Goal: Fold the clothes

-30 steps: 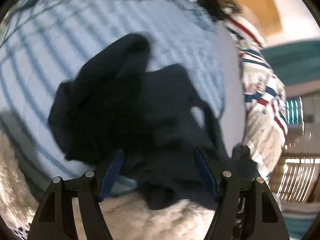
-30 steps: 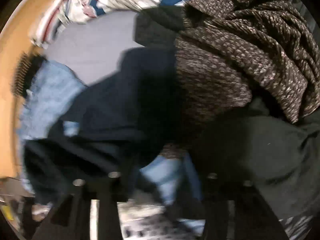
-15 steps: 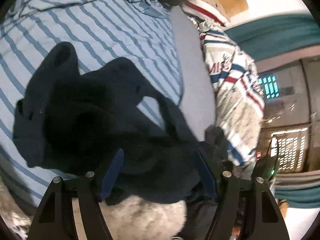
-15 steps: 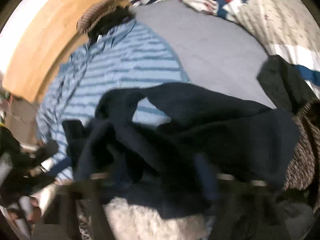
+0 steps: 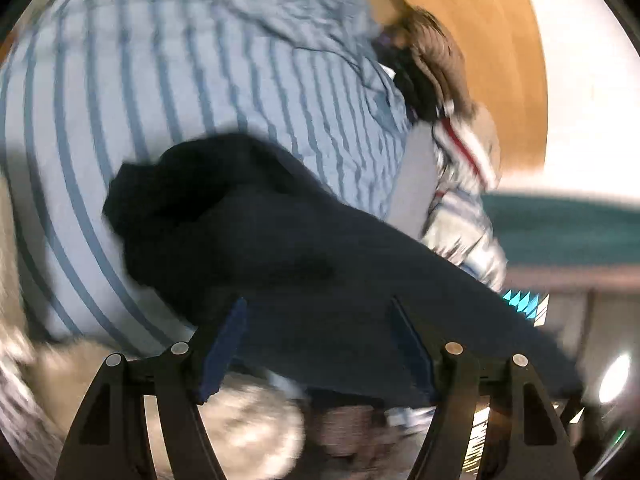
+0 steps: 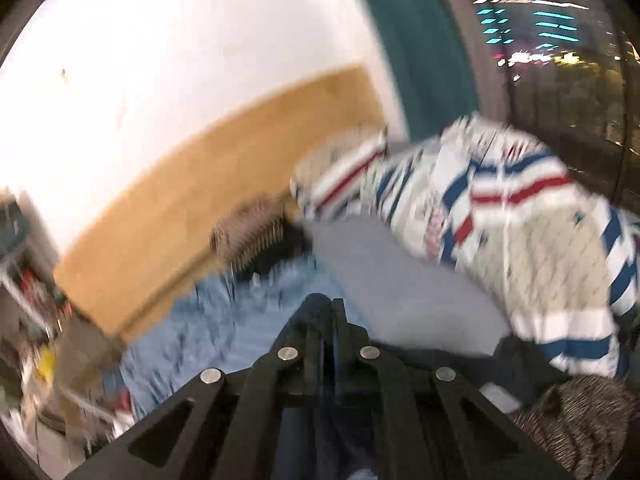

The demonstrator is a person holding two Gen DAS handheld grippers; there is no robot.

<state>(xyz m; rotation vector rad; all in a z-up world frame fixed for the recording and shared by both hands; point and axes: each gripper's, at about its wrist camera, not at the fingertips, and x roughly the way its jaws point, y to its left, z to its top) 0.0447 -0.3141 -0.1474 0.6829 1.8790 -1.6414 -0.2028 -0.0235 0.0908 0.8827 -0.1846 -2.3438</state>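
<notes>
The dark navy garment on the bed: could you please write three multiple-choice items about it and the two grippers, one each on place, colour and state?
1. What does the dark navy garment lie on?
A. a blue-and-white striped sheet
B. a wooden floor
C. a glass table

2. What colour are the pads on the left gripper's fingers?
A. red
B. blue
C. yellow

3. How do the right gripper's jaws stand?
A. wide apart
B. closed together
C. out of view

Answers:
1 A: the striped sheet spreads out around and behind the garment.
2 B: blue pads line the inner faces of the open fingers.
3 B: the right wrist view shows the fingers meeting, with dark cloth at their tip.
</notes>
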